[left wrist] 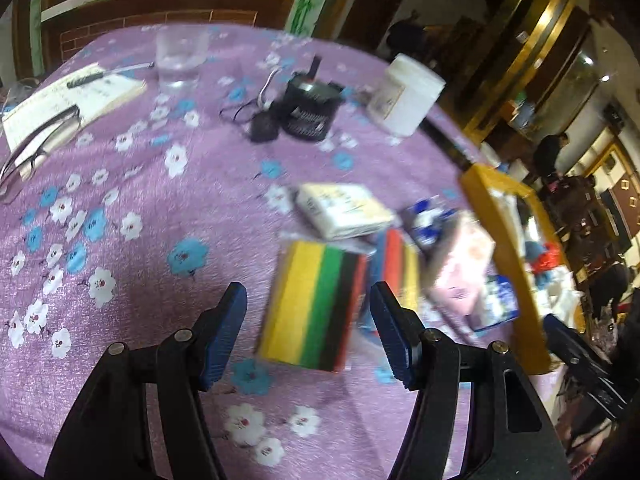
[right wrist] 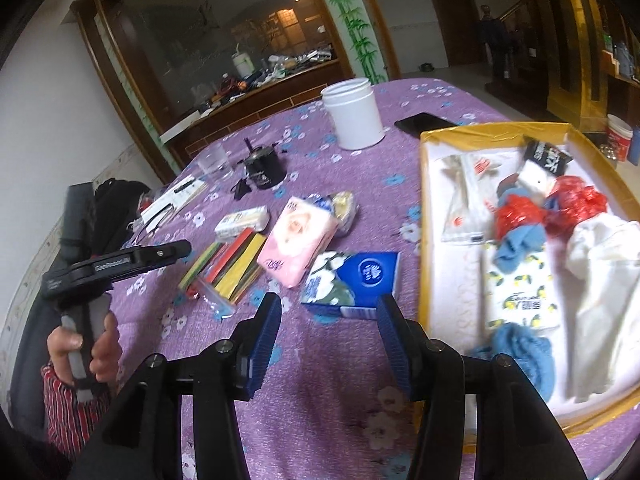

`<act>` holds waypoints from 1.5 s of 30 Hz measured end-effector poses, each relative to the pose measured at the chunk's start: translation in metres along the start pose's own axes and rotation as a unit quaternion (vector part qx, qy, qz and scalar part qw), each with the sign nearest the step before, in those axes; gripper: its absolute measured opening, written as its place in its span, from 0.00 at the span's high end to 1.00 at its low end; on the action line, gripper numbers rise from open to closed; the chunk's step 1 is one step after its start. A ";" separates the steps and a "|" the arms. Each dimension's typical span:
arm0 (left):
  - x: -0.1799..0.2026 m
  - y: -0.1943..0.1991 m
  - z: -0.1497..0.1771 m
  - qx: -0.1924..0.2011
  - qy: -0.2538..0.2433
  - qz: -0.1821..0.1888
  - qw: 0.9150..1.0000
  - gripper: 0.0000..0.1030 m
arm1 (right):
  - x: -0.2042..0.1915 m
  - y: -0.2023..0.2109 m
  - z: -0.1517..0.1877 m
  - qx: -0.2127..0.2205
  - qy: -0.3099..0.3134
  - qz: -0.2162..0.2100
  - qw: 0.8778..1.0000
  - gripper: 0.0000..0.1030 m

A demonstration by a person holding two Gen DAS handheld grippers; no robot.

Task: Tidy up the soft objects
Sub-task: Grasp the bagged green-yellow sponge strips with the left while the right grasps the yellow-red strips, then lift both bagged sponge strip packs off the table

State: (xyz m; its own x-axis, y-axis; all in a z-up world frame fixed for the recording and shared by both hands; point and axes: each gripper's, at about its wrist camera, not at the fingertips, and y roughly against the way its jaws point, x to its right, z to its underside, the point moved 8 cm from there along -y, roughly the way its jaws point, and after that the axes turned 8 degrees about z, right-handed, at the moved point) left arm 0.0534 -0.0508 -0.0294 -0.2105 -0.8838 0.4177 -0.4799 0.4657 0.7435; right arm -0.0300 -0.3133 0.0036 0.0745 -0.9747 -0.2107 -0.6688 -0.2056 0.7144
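Purple flowered tablecloth [right wrist: 320, 400] carries everything. Left gripper [left wrist: 308, 320] stands open over the striped sponge pack [left wrist: 316, 308]; only the right view shows the box [right wrist: 436, 320] contents, right gripper [right wrist: 328, 328] open before the blue tissue pack [right wrist: 352, 280].

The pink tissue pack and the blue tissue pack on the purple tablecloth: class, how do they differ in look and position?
The pink tissue pack has a pale pink wrapper; the blue tissue pack is deep blue with white flowers. The pink tissue pack lies beside the striped sponges, while the blue tissue pack sits nearer the yellow-rimmed box, just ahead of the right gripper. Both lie on the tablecloth, outside the box.
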 end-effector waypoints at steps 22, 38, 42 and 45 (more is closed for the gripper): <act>-0.022 0.006 -0.013 0.049 -0.001 -0.063 0.997 0.58 | -0.077 -0.046 0.000 -0.070 0.044 -0.046 0.995 0.37; -0.018 0.017 -0.019 0.071 0.004 -0.037 0.997 0.57 | -0.119 -0.131 -0.009 -0.085 0.102 0.064 0.989 0.51; -0.017 0.017 -0.019 0.071 0.001 -0.035 0.997 0.58 | -0.122 -0.116 -0.003 -0.077 0.102 0.022 0.992 0.63; -0.015 0.016 -0.019 0.071 -0.003 -0.035 0.997 0.58 | -0.123 -0.100 0.006 -0.060 0.107 -0.003 0.992 0.63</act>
State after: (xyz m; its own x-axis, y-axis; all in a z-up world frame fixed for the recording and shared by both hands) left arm 0.0651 -0.0298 -0.0141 -0.1774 -0.9145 0.3636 -0.6088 0.3923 0.6896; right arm 0.0237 -0.1724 -0.0459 0.2413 -0.9673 -0.0781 -0.5753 -0.2074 0.7913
